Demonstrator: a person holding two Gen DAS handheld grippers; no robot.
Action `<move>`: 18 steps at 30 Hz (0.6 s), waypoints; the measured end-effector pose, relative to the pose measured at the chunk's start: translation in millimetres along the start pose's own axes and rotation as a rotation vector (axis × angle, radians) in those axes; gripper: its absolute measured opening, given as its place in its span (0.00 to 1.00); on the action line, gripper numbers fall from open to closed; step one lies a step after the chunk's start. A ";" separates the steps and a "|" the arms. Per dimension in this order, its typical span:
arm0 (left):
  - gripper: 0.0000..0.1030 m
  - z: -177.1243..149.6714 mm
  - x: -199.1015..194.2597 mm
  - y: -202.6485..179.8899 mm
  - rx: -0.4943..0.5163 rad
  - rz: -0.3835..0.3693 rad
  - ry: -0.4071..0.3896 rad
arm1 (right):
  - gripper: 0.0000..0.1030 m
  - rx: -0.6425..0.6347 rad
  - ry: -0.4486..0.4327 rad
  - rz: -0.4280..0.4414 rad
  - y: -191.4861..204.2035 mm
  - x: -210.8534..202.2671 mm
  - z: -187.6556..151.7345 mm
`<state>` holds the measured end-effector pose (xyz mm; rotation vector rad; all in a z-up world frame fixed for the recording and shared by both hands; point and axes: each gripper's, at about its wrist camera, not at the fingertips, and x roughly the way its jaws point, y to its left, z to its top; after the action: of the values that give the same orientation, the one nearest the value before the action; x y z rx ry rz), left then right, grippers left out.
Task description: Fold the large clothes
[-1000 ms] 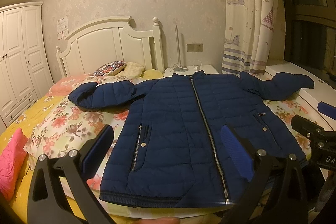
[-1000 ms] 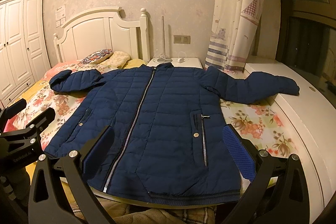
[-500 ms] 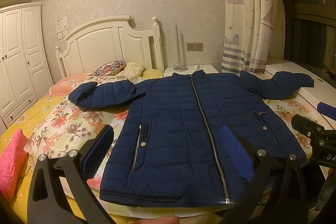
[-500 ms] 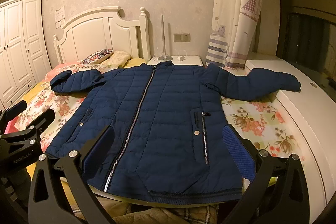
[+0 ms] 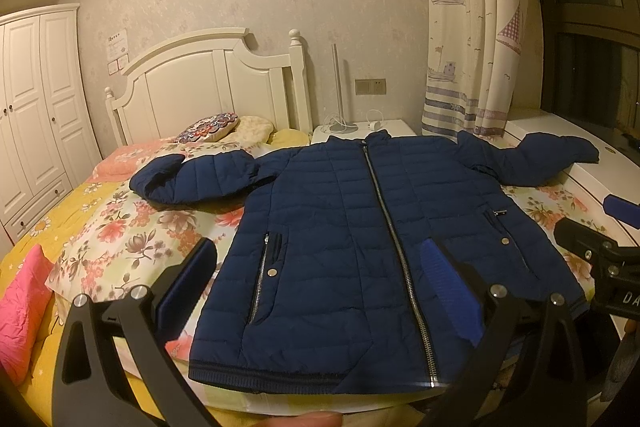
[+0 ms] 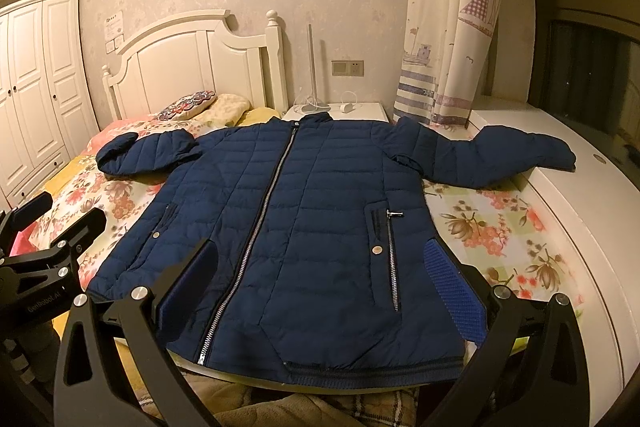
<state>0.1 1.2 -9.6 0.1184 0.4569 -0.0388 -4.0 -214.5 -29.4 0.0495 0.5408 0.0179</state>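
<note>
Jacket (image 5: 360,247) flat, zipped, collar away, hem nearest; left gripper (image 5: 320,291) and right gripper (image 6: 324,279) agape, empty, short of hem.

We see navy quilted jacket (image 5: 360,247), silver zipper (image 5: 396,247); floral bedspread (image 5: 120,239); curtain (image 5: 472,27) with sailboats; pink pillow (image 5: 20,307), perhaps.

The left gripper (image 6: 48,227) body carries small white lettering, roughly "GenRobot.AI"; the right gripper (image 5: 600,239) shows "DA", cut off; the wall notice (image 5: 117,50) print is unreadable.
</note>
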 end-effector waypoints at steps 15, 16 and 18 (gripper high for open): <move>0.98 -0.2 0.5 -2.1 0.001 0.003 0.002 | 0.96 0.004 0.007 0.006 -0.6 2.8 -0.9; 0.98 -1.3 0.8 -2.6 0.001 0.003 0.003 | 0.96 0.004 0.008 0.006 -0.6 2.9 -0.9; 0.98 -0.9 0.9 -2.9 0.002 0.002 0.004 | 0.96 0.004 0.009 0.006 -0.5 3.0 -1.1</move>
<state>0.4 -1.6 -11.1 0.1206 0.4604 -0.0370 -2.0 -214.8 -31.9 0.0555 0.5499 0.0232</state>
